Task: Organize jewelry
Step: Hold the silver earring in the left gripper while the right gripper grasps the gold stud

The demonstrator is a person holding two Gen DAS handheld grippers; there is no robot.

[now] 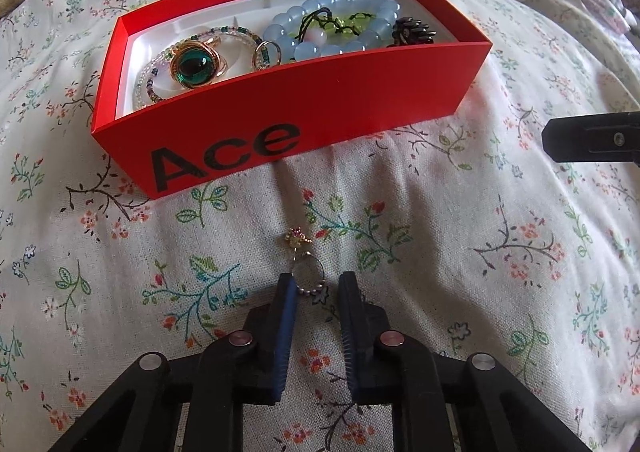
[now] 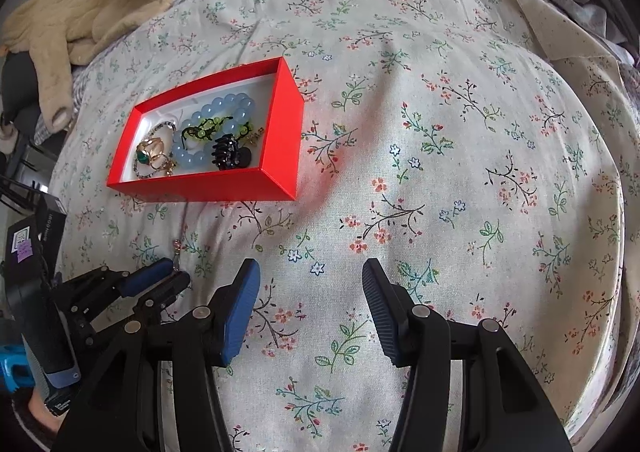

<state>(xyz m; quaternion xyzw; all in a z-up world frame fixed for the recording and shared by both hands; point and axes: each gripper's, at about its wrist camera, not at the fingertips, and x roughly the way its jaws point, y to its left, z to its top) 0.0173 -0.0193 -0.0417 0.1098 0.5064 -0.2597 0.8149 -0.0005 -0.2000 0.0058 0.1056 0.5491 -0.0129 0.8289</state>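
**A:** Where are you holding the left gripper [image 1: 317,284]?

**B:** You are holding it low in the centre of the left wrist view, pointing down at the floral bedspread [image 1: 460,252]. Its jaws are standing narrow around the small ring with a flower charm [image 1: 306,266], which is lying on the cloth. The beaded lower edge of the ring is sitting between the blue pads [image 1: 286,316]; the left pad seems to be touching it, but whether both are pressing on it you cannot tell from this angle.

**A:** And the box?

**B:** The red box [image 1: 256,107] marked "Ace" is sitting in the upper half of that view, well apart from the ring. Inside it, the gold ring with a green stone [image 1: 194,65] is resting at the left on a clear beaded bracelet [image 1: 150,85], the pale blue bead bracelet [image 1: 320,23] is filling the middle with a green bead and black cord piece [image 1: 344,27] on top, and the black hair claw [image 1: 412,31] is lying at the right end.

**A:** The other tool?

**B:** You are keeping the right gripper [image 2: 311,272] at the bottom centre of its own view, jaws standing wide with only bedspread between them.
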